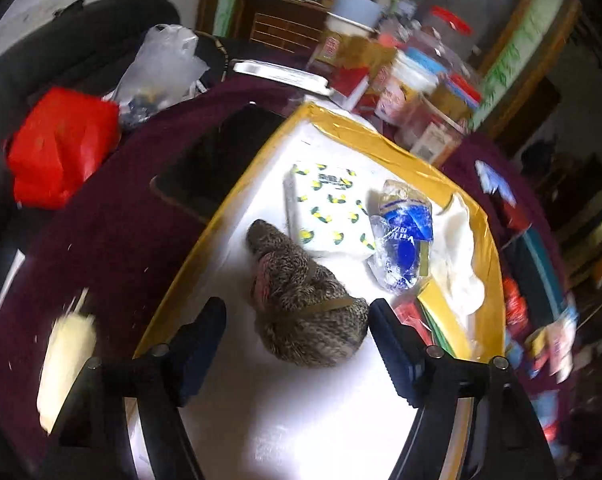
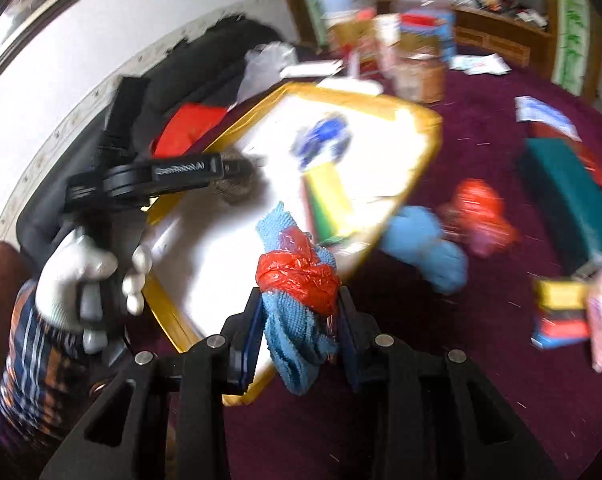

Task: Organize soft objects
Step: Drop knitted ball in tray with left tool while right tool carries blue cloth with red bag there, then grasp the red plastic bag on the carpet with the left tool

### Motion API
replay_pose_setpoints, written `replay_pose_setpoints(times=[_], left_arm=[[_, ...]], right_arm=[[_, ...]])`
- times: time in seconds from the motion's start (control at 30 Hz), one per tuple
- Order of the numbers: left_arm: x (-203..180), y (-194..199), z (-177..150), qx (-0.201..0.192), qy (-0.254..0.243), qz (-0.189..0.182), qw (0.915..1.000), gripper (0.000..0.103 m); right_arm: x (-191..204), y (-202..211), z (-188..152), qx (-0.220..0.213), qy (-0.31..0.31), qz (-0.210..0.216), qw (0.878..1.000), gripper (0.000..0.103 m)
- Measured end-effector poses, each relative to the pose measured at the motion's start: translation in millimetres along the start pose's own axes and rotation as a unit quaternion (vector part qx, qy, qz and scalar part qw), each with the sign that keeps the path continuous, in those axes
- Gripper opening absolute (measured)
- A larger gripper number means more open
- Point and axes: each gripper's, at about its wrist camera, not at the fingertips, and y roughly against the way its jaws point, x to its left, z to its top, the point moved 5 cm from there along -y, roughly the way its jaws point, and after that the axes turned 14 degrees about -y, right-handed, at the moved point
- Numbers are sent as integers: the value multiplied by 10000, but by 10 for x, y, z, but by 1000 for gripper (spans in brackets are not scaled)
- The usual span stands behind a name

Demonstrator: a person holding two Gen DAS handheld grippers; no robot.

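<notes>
A brown speckled fuzzy bundle (image 1: 301, 300) lies on a white tray with a gold rim (image 1: 261, 168). My left gripper (image 1: 297, 312) stands open around its near end, the pads apart from it. Farther along the tray lie a lemon-print tissue pack (image 1: 329, 212), a blue-and-clear plastic packet (image 1: 405, 236) and a white cloth (image 1: 457, 256). My right gripper (image 2: 301, 308) is shut on a blue cloth bundle (image 2: 297, 340) tied with red plastic (image 2: 297, 276), held over the tray's near edge (image 2: 169, 312). A white-gloved hand (image 2: 77, 272) holds the left gripper (image 2: 237, 168).
The tray rests on a maroon tablecloth (image 1: 121, 240). Around it lie a red bag (image 1: 61, 144), a clear bag (image 1: 161, 68), a black tablet (image 1: 217, 160) and a cream object (image 1: 65, 364). Jars and boxes (image 1: 401, 72) crowd the back. Another blue cloth (image 2: 425, 244) lies right of the tray.
</notes>
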Motion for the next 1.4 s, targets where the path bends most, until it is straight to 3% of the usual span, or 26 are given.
replay_pose_setpoints(times=[0.13,0.3,0.6,0.73,0.83,1.03,1.2,1.4], left_arm=[[87,418,-154,-578,264,-395,9972,78],[228,872,-365,-1093,311,-476,9924,85],[337,942,-550,-1178,313,-373,9918,86],[265,859,-568,-1056,300,-457,9929,86],[167,825,-581,-997,250,-511,9934,86],[-133,840,-636,-928,47,-667,9934,87],[-587,920,-644,-953,-339,-813,9915,89],[-1309,824,-662,-745,-932,-1090,9869,90]], right_arm=[[212,-431,157,438,47,-77,9990,33],[317,-911,463,631,-27,-447,9970,33],[361,-1152,883,277,-118,-736,9968,36],[294,-892,913,51,-409,-267,9988,53],[223,-560,945,-351,-425,-200,9983,66],[-347,218,701,-921,-636,-155,9936,69],[-1185,748,323,-1402,-1239,-509,9810,70],[-2012,929,-167,-1588,-1917,-752,9656,70]])
